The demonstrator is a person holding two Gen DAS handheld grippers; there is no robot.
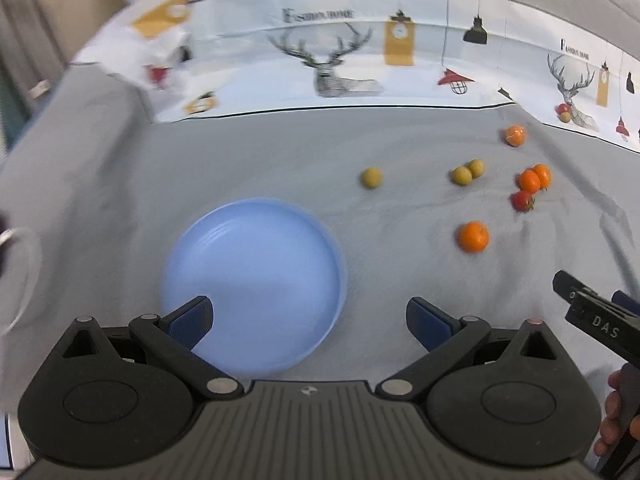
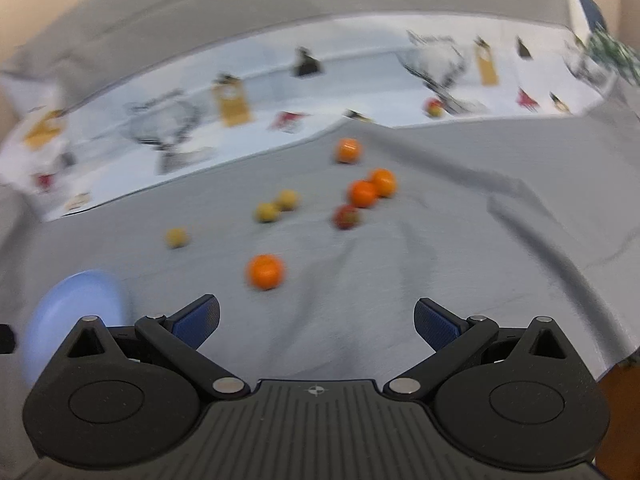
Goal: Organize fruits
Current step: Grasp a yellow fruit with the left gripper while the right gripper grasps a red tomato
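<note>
A light blue plate (image 1: 256, 272) lies empty on the grey cloth, just ahead of my open, empty left gripper (image 1: 308, 320); its edge shows in the right wrist view (image 2: 76, 304). Several fruits lie loose to its right: a near orange (image 1: 473, 237) (image 2: 265, 271), a red fruit (image 1: 523, 200) (image 2: 346, 217), two touching oranges (image 1: 534, 178) (image 2: 370, 189), a far orange (image 1: 514, 135) (image 2: 347, 150), a pair of yellow-green fruits (image 1: 468, 172) (image 2: 276, 206) and a single one (image 1: 371, 178) (image 2: 176, 237). My right gripper (image 2: 316, 324) is open and empty, short of the near orange; its body shows in the left wrist view (image 1: 596, 320).
A white cloth printed with deer and lamps (image 1: 340, 68) covers the back of the surface, with small fruits on it at far right (image 1: 563, 112). The grey cloth (image 2: 460, 248) is wrinkled on the right. A round wire ring (image 1: 20, 276) sits at the left edge.
</note>
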